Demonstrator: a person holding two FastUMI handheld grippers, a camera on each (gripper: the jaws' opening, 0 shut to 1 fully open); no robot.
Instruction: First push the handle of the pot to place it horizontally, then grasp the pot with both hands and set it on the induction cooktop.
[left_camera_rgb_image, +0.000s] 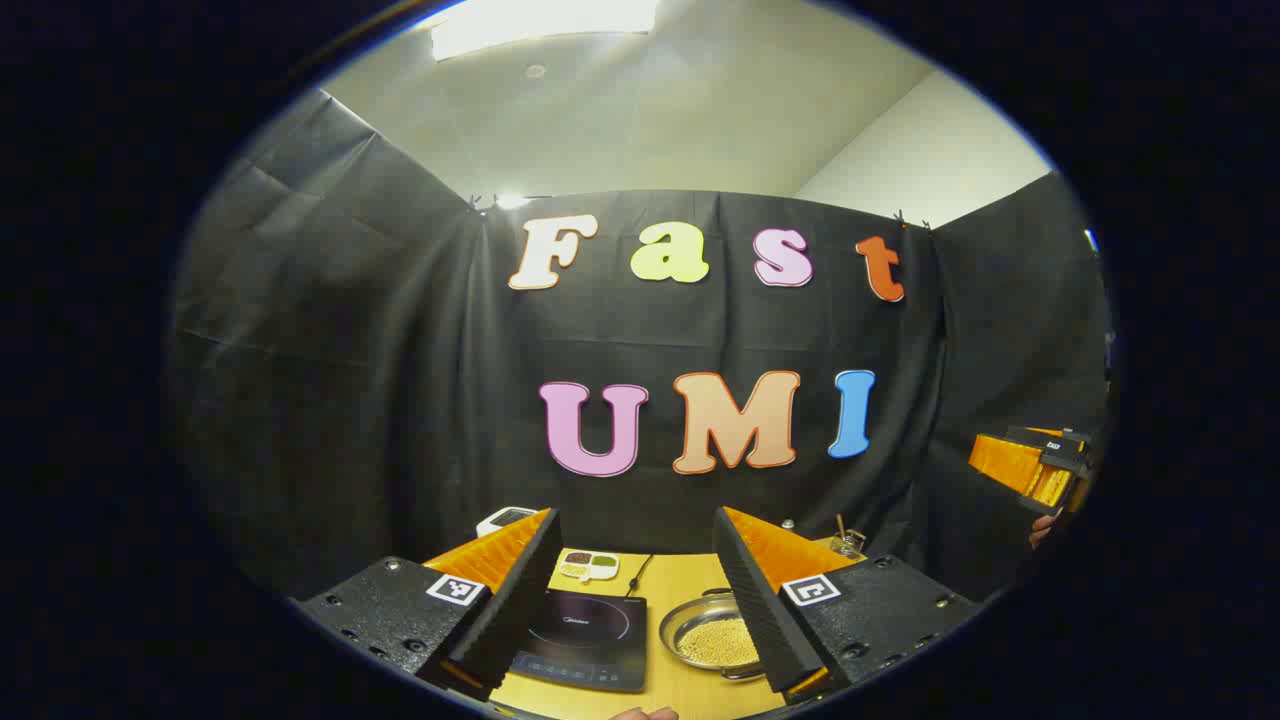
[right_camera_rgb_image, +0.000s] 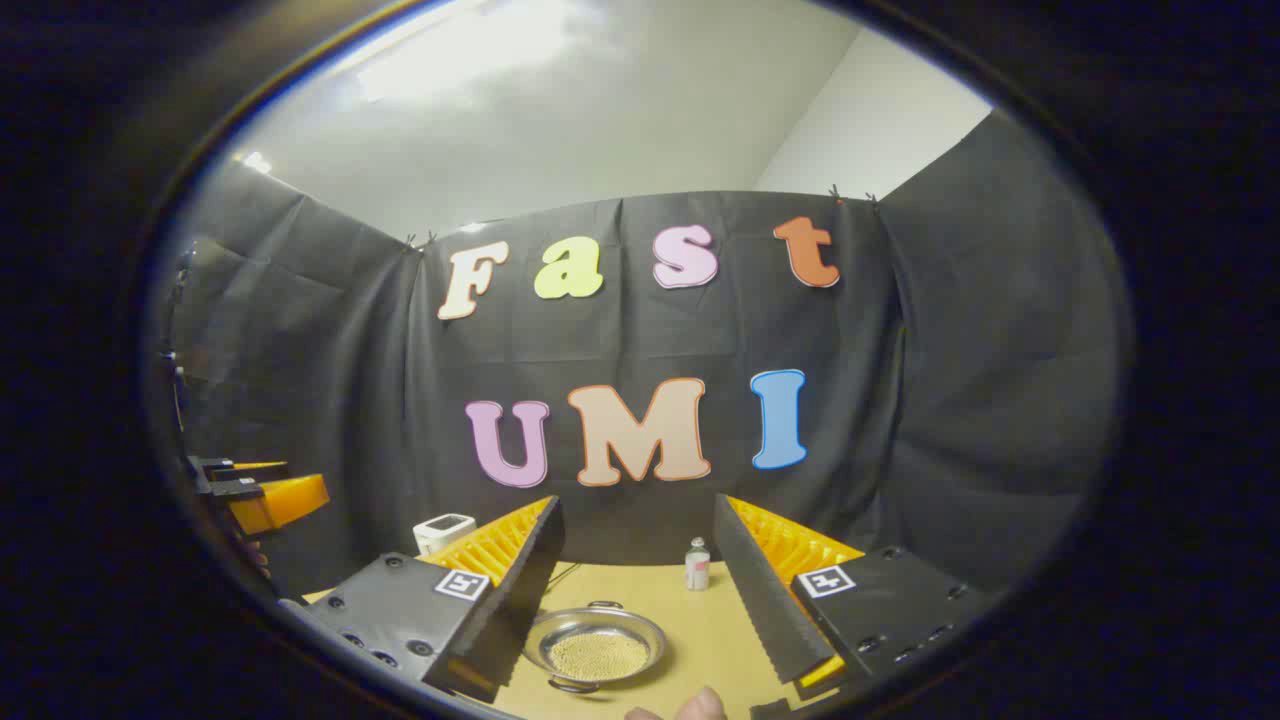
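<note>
Right gripper hovering open, pot lying just below between its fingers; left gripper also open, pot sitting off to its right.

Both views look level at the booth's back wall from well above the bench. They share the pot, seen nearer in the right gripper view.

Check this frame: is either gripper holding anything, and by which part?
Nothing is held. The left gripper and right gripper are both open above the table, clear of the pot.
</note>
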